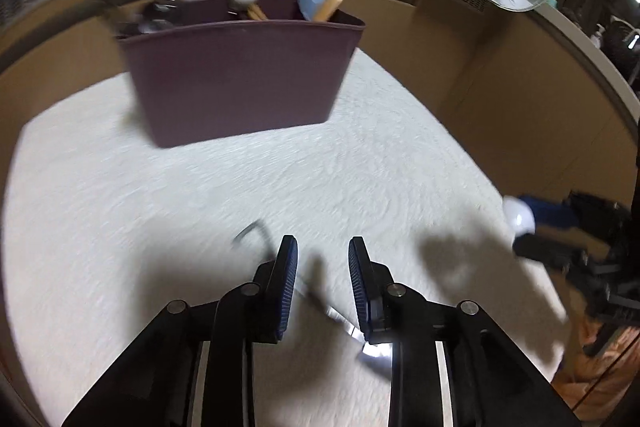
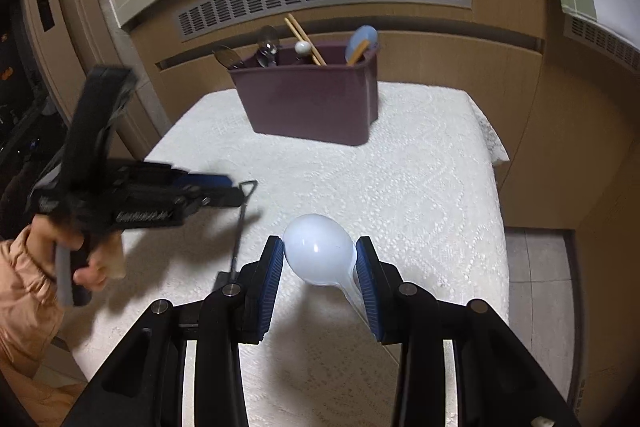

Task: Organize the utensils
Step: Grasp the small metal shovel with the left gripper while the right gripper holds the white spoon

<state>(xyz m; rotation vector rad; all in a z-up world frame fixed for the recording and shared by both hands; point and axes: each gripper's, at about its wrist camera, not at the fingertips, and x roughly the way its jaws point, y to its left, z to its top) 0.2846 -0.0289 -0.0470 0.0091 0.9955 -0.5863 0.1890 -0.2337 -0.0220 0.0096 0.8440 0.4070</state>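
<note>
Right wrist: tilted hand-held gripper [image 2: 320,259] clasping spoon [image 2: 318,255]

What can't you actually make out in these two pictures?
- Left wrist view: the metal utensil on the cloth is blurred and partly covered by the left hand-held gripper, so its type is unclear.
- Left wrist view: the items at the left end of the purple bin are smeared by motion.
- Right wrist view: the pale spoon has its handle end hidden behind the right hand-held gripper.
- Both views: the bin's wall hides its inside.

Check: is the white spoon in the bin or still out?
Out: the white spoon sits between the right tool's pads over the cloth, short of the bin.
</note>
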